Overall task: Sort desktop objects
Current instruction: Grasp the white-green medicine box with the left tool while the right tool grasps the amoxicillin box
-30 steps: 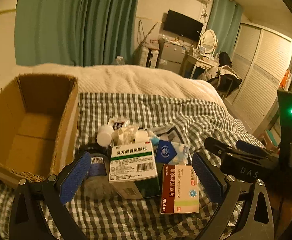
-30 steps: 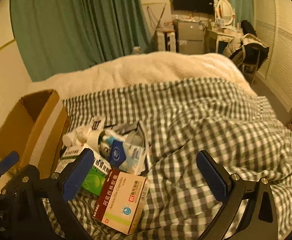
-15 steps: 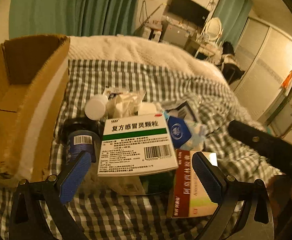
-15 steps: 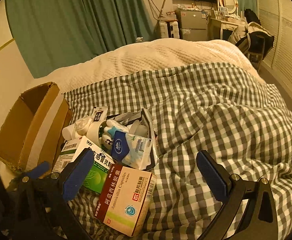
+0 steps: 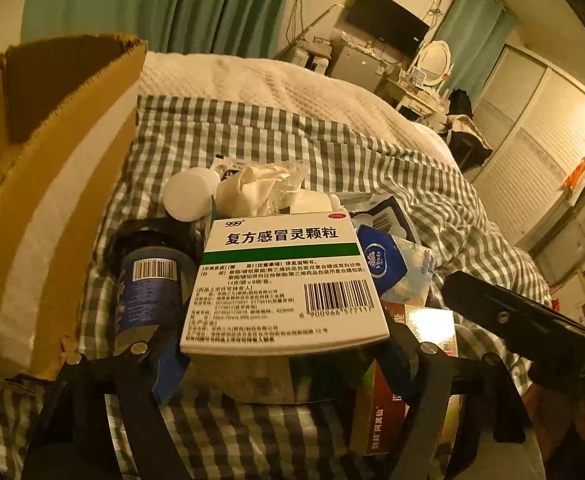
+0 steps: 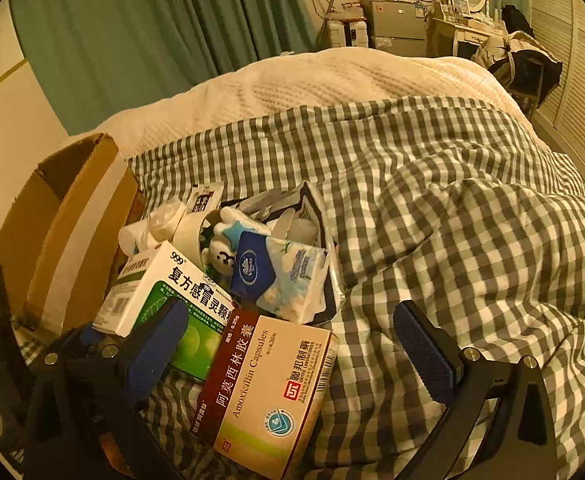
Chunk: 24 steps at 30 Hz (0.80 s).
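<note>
Left wrist view, left to right: a cardboard box (image 5: 52,184) fills the left edge on a green-checked cover (image 5: 332,152). At lower centre the left gripper (image 5: 284,364) is closing around the white-and-green medicine box (image 5: 288,280); whether its pads press yet I cannot tell. A dark bottle (image 5: 148,280) lies just left of it. Green curtains (image 5: 164,4) hang upper left; a television (image 5: 388,20) and louvred wardrobe doors (image 5: 540,152) stand at right.

Right wrist view: the right gripper (image 6: 292,344) is spread wide, straddling the amoxicillin box (image 6: 268,392) untouched; a tissue pack (image 6: 284,276) lies above it and a cream blanket (image 6: 332,80) covers the bed behind.
</note>
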Motion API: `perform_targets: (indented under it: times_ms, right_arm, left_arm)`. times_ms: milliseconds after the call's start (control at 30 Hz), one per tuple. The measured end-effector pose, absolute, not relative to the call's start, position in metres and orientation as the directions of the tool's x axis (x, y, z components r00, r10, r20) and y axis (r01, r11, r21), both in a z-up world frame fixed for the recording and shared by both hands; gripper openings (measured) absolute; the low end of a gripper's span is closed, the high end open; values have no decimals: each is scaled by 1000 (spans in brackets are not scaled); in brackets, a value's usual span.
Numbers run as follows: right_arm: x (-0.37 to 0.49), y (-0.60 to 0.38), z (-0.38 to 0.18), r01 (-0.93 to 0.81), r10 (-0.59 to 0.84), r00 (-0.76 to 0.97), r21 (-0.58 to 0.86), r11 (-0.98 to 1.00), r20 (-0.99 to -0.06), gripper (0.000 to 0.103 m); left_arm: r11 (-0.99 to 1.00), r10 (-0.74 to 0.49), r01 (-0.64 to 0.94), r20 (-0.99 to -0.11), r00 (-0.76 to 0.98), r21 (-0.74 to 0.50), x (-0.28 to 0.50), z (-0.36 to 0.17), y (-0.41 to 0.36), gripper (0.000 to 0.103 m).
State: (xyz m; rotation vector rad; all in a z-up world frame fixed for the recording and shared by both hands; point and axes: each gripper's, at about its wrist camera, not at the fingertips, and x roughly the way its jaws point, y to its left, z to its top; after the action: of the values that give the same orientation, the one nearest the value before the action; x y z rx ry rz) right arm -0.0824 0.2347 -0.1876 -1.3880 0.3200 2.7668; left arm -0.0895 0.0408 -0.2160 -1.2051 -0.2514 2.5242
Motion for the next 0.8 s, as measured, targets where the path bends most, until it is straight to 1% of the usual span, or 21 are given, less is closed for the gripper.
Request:
perform_targets:
  times_ms: [133, 267, 400, 500, 600, 800]
  right_arm:
    - [-83, 234, -190, -120, -66, -596, 171, -978, -800, 103]
    - [-83, 243, -191, -121, -138, -600, 260, -958, -788, 103]
    - [-82, 254, -193, -148, -179, -606, 331, -932, -775, 103]
    - [-81, 258, -195, -182, -134, -601, 298, -937, -788, 103]
    - [-85, 255, -203, -179, -140, -579, 293, -939, -803, 103]
    - [-93, 219, -227, -120, -80, -519, 165, -979, -851, 103]
  left_arm:
    - [-947, 322, -212, -700, -637, -242, -85, -203, 41, 79]
    - [-967, 255, -203, -662, -705, -156, -76, -187, 44, 79]
    - [-978, 204, -185, -600, -774, -93, -67, -169, 41, 79]
    - [-979, 202, -168, -568, -798, -113, -65, -157, 30, 79]
    - [-983, 184, -144, -545, -818, -115, -65, -145, 18, 79]
    - [-988, 152, -114, -506, -849, -106, -62, -125, -3, 79]
